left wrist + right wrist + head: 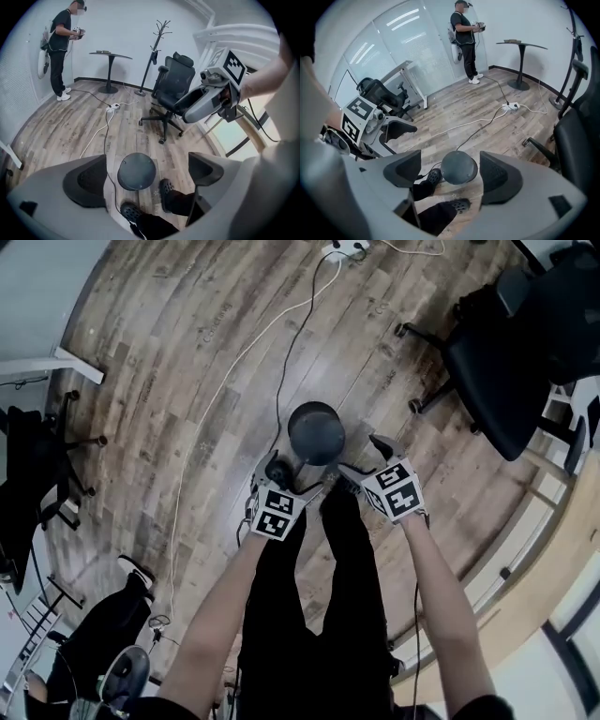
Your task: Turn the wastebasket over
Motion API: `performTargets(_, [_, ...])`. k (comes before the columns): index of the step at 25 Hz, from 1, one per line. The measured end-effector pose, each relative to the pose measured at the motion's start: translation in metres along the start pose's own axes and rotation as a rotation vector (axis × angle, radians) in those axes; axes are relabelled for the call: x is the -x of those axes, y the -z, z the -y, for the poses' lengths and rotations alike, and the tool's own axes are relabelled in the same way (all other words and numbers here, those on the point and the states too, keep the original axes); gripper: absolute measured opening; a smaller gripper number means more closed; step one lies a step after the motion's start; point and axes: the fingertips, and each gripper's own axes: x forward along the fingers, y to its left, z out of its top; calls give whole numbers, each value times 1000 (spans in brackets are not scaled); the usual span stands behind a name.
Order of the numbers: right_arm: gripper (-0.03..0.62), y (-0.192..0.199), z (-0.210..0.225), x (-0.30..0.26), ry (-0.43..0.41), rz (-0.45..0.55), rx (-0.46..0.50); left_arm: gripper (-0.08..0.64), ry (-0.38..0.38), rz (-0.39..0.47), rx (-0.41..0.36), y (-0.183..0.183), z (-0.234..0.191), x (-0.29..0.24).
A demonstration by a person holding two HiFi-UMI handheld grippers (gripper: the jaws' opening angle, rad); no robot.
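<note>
Both spread and empty: left tool, right tool, above basket. Could send it skidding over floor into cable if pinched one-sided.

Weathered grey-brown wood planks cover the floor. A white cable and a black cable run across them to a white power strip farther off. A black swivel office chair stands on the right. Against the plain white far wall are a round black pedestal table and a black coat stand. On the left, a frosted glass partition reflects strip lights behind a white desk.
</note>
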Motion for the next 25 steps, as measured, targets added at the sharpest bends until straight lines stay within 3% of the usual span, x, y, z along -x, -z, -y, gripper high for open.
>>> performTargets(6, [411,-36,-31,65,58,107,-39,575,59,110,-5,-52,20,59])
performTargets(14, [410,-70,-76,134,106,227,-45,574,71,245,15,-97,26,150])
performTargets(21, [403,-90,-108,176,145,292,-42,572,99,324,-47,-127,39,203])
performTargets(23, [381,-93,-115,188,168,315,-47,572,108,348,-65,-138,43,216])
performTargets(25, [277,-95,-116,200,201,345,-60,572,119,372,-87,-151,49,227])
